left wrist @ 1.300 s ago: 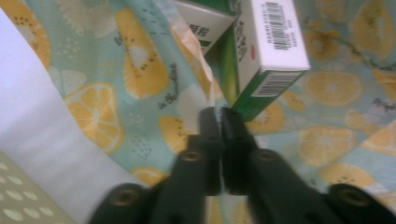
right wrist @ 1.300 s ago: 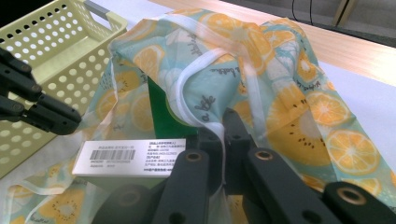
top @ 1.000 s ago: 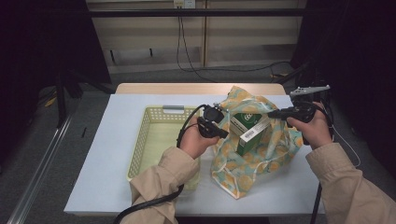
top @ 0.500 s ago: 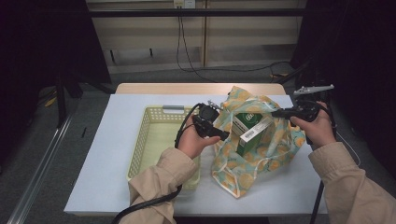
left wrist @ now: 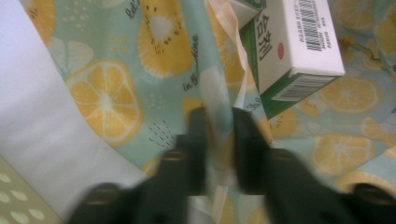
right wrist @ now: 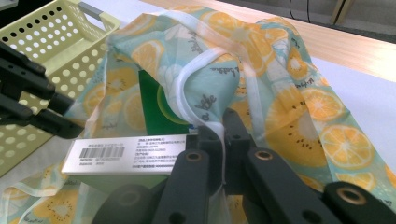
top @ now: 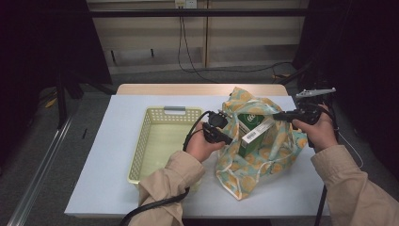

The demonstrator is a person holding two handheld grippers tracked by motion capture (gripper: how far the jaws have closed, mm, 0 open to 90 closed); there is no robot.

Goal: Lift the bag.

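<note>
A cloth bag (top: 263, 162) printed with lemon slices lies open on the white table. A green and white carton (top: 251, 133) stands inside it. My left gripper (top: 229, 139) is at the bag's left edge. Its jaws have just been closing, and in the left gripper view they (left wrist: 219, 126) are shut on a fold of the bag (left wrist: 107, 93), below the carton (left wrist: 299, 42). My right gripper (top: 276, 115) reaches in from the right. It (right wrist: 219, 126) is shut on the bag's white handle strap (right wrist: 196, 88), beside the carton (right wrist: 121, 156).
A pale yellow perforated basket (top: 141, 141) sits left of the bag, close to my left hand, and appears as the basket (right wrist: 46, 42) in the right gripper view. The white table (top: 108, 155) ends at a wooden strip (top: 188, 89) at the back. Cables trail from both grippers.
My left gripper has dropped slightly toward the bag's left edge. The right gripper, the bag and the carton have stayed where they were.
</note>
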